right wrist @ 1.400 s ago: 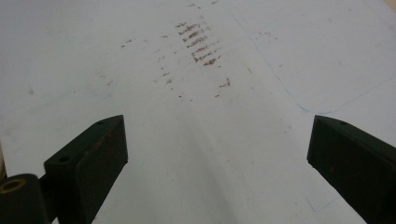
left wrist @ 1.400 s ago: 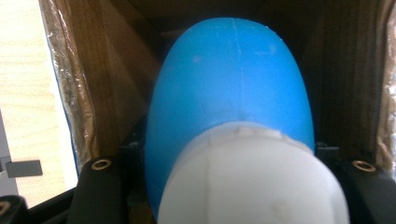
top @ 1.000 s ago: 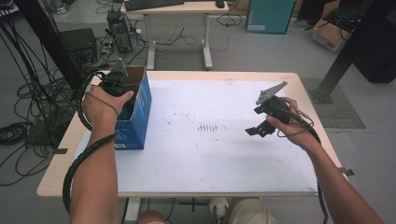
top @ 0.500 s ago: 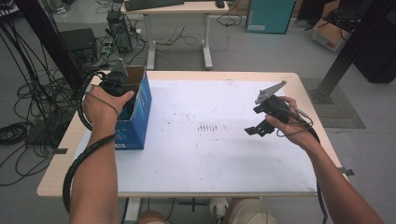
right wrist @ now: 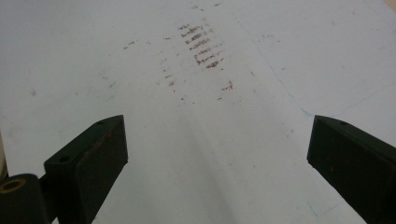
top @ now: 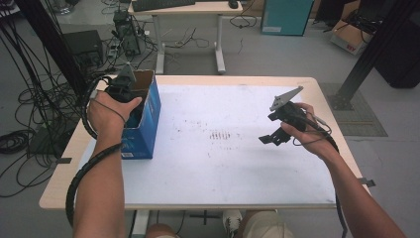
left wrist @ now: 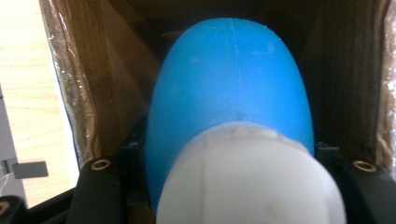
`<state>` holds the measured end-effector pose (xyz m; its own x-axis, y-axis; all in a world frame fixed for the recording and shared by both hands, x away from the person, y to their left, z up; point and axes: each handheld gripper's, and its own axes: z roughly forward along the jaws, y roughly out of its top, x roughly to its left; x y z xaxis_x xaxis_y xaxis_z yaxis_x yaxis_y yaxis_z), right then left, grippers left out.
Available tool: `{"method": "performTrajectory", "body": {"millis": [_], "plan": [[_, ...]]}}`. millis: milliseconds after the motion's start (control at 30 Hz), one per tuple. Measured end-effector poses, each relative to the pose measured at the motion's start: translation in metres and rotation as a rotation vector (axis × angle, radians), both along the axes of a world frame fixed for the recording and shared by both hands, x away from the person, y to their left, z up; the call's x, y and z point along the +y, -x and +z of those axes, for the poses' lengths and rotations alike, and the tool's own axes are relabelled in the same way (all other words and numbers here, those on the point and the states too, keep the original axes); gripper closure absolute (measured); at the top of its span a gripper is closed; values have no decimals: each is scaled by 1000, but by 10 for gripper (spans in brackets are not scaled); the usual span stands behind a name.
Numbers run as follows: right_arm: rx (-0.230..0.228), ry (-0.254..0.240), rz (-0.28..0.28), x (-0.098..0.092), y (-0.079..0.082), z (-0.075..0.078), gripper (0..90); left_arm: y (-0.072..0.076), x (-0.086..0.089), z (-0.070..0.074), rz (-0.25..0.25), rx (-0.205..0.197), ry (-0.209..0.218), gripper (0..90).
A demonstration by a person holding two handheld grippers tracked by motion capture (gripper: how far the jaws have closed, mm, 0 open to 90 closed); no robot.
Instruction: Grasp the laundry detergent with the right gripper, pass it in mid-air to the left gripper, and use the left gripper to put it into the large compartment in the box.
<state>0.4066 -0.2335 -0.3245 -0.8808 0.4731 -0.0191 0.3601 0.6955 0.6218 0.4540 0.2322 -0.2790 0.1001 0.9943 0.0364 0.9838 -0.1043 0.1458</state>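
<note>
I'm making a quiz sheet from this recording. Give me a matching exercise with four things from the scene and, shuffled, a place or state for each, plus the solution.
Things:
1. left gripper
2. right gripper
3. blue and white object
4. cardboard box

Places or states:
A. stands at the table's left edge, open at the top
B. jaws wide apart, nothing between them, above the white table top
C. held between two black jaws inside the box
D. reaches down into the box, shut on something

Pairs: 1-D, 2-B, 3-C, 4-A
</note>
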Motion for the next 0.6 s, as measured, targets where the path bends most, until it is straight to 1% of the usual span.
{"method": "performTrajectory", "body": {"millis": [33, 67, 100, 167, 267, 333, 367, 400, 467, 500, 567, 600], "plan": [[-4, 4, 10, -1, 0, 0, 51, 0, 0, 0, -2, 0, -2, 373], [-1, -2, -1, 0, 0, 0, 51, 0, 0, 0, -5, 1, -5, 373], [-3, 6, 8, -1, 0, 1, 51, 0, 0, 0, -7, 1, -6, 372], [-4, 5, 10, -1, 0, 1, 51, 0, -1, 1, -11, -3, -17, 370], [-7, 5, 13, -2, 0, 1, 51, 0, -1, 3, -16, -5, -16, 365], [-9, 2, 12, -1, 0, 0, 51, 0, -1, 5, -20, -5, -25, 358], [0, -4, -7, 0, 1, 0, 51, 0, -1, 6, -20, -7, -29, 357], [-4, 4, 10, 0, 0, 0, 51, 1, -1, 8, -20, -12, -26, 355], [-2, 1, 5, 1, 1, 0, 51, 1, -1, 11, -20, -25, -24, 351], [-7, 2, 17, 1, 0, 0, 51, 2, -1, 14, -22, -30, -22, 346], [-6, 5, 22, 2, 0, 1, 51, 2, -1, 18, -24, -35, -25, 336], [-5, -6, 8, 3, 1, 0, 51, 3, -2, 21, -27, -40, -28, 332]]}}
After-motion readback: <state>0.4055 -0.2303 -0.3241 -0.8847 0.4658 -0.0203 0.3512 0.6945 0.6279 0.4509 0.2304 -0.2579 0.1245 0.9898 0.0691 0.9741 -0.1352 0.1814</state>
